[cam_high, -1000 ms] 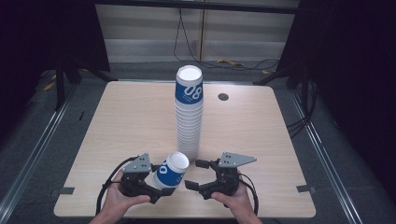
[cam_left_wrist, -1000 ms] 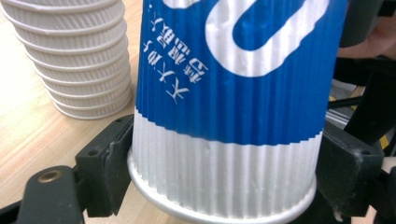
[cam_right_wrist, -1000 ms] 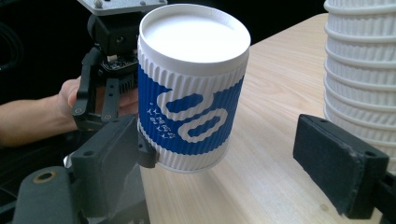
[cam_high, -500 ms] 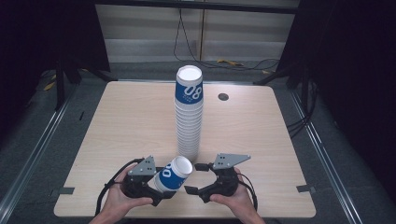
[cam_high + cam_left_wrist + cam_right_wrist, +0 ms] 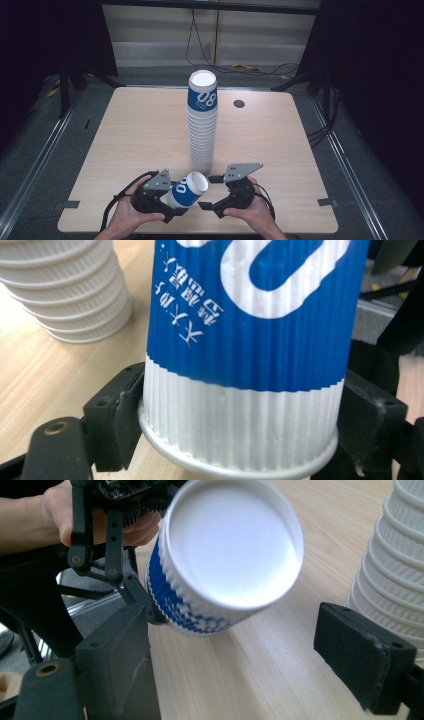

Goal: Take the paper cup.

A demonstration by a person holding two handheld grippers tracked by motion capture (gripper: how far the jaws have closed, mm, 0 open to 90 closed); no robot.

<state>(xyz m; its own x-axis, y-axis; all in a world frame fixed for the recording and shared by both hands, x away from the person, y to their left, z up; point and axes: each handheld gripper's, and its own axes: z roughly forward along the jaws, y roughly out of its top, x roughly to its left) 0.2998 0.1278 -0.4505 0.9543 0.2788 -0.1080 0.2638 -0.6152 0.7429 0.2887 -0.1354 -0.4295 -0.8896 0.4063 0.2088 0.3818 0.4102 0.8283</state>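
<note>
A blue and white ribbed paper cup (image 5: 186, 189) is tilted near the table's front edge, and my left gripper (image 5: 172, 201) is shut on its lower end. In the left gripper view, both black pads press the cup's (image 5: 245, 365) white band, with the left gripper (image 5: 240, 427) gripping just above the rim. My right gripper (image 5: 208, 192) stands open just right of the cup. In the right gripper view, the cup's (image 5: 227, 555) round white end faces the right gripper (image 5: 240, 660), a little ahead of the gap between its spread jaws.
A tall stack of the same cups (image 5: 202, 125) stands mid-table just beyond both grippers, with its base close to them (image 5: 395, 570) (image 5: 65, 295). A small round grommet (image 5: 239, 103) sits at the back right of the wooden table (image 5: 125, 135).
Both hands have drawn slightly toward the near edge. The cup in the left gripper has dropped a little and leans more toward the right gripper, which stays open.
</note>
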